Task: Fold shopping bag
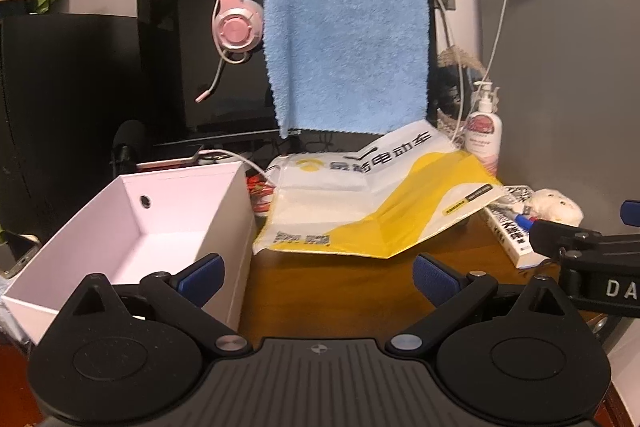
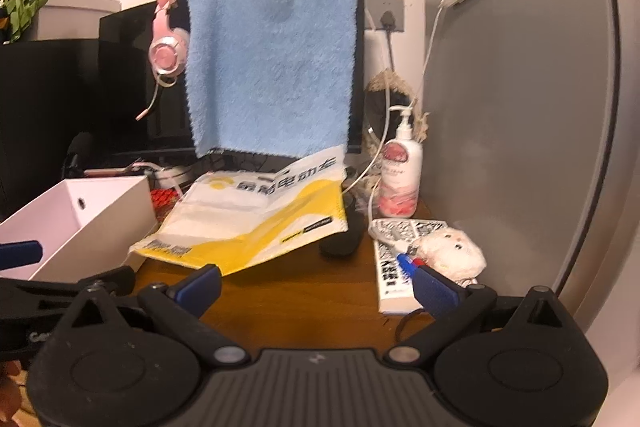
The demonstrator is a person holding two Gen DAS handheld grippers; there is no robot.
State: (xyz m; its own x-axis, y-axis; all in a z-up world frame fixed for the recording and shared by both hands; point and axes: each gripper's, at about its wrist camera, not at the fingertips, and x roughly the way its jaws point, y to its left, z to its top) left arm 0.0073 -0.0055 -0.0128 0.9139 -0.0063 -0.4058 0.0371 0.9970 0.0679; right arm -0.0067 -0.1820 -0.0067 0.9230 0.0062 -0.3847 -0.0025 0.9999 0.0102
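Black, blue-padded left gripper [image 1: 318, 277] and right gripper [image 2: 316, 287] hover released, holding nothing, above the brown wooden tabletop [image 1: 332, 291]. Beyond them the creased white-and-yellow plastic shopping bag [image 1: 372, 199] lies partly open, just beside an open white cardboard box [image 1: 132, 227].

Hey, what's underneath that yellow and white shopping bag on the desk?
The shopping bag lies propped over the white box corner on one side and a dark object on the other. Red items peek out behind it. Anything else beneath is covered.
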